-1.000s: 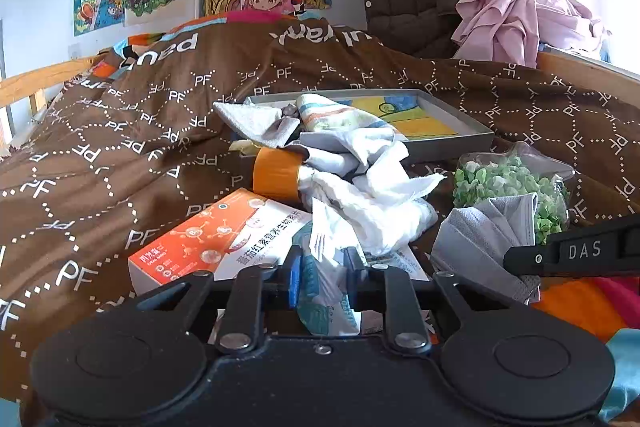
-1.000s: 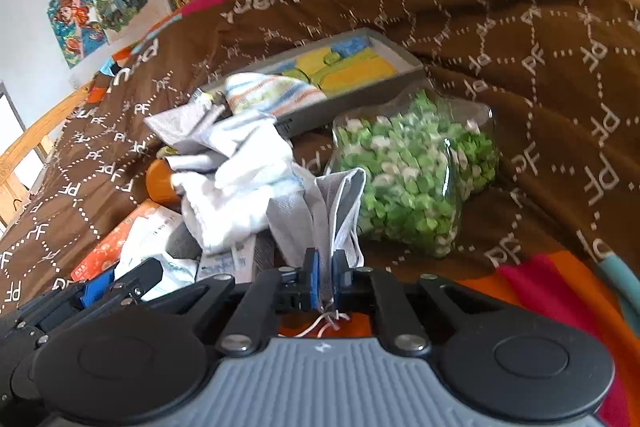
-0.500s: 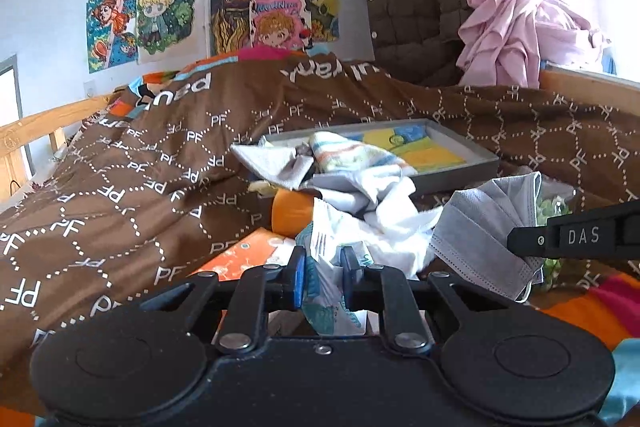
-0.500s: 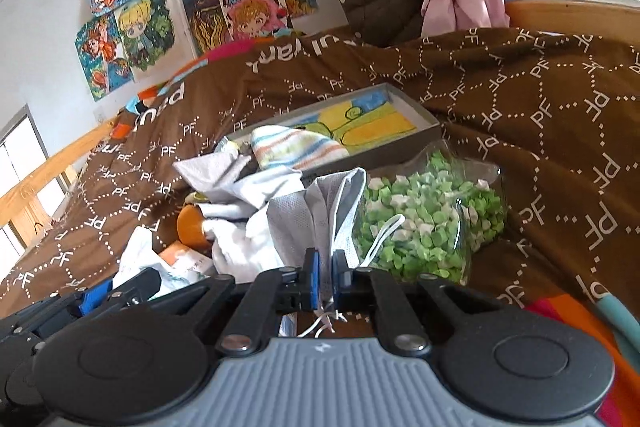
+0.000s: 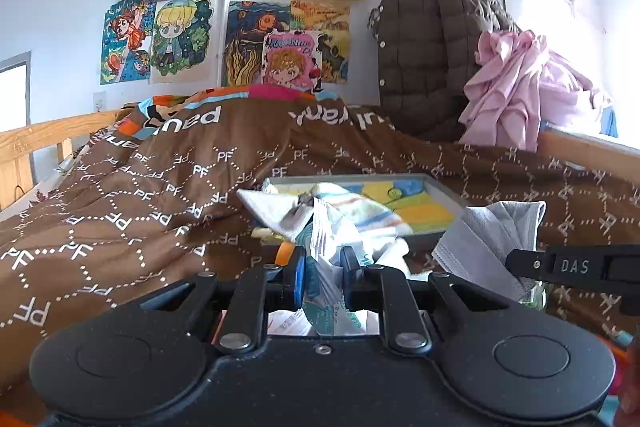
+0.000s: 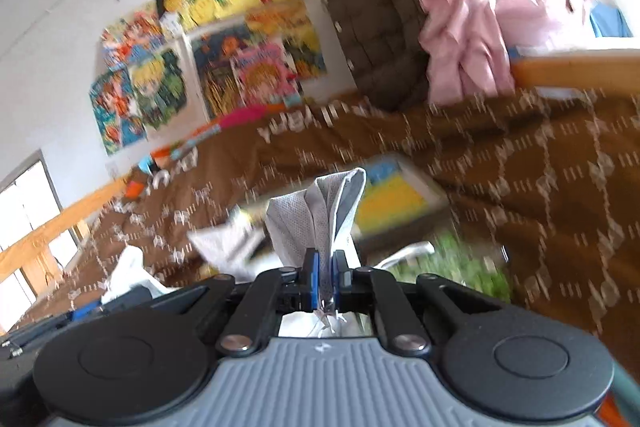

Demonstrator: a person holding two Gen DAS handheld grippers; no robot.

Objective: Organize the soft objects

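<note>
My left gripper (image 5: 322, 277) is shut on a crumpled white and teal tissue pack (image 5: 324, 267) and holds it above the bed. My right gripper (image 6: 325, 281) is shut on a grey face mask (image 6: 320, 219) and holds it up; the mask (image 5: 486, 243) and the right gripper's finger (image 5: 576, 265) also show at the right of the left wrist view. A grey tray (image 5: 444, 193) lies on the brown duvet (image 5: 140, 211), with a striped cloth (image 5: 356, 211) over its near rim. The right wrist view is blurred.
A brown quilted jacket (image 5: 432, 59) and pink clothes (image 5: 516, 87) hang at the bed's far end. A wooden rail (image 5: 36, 139) runs along the left. A bag of green bits (image 6: 464, 267) lies below the mask. Drawings (image 5: 256, 7) cover the wall.
Both grippers have risen from the pile, lifting the tissue pack and the mask. The orange box and green bag have dropped out of the left view.
</note>
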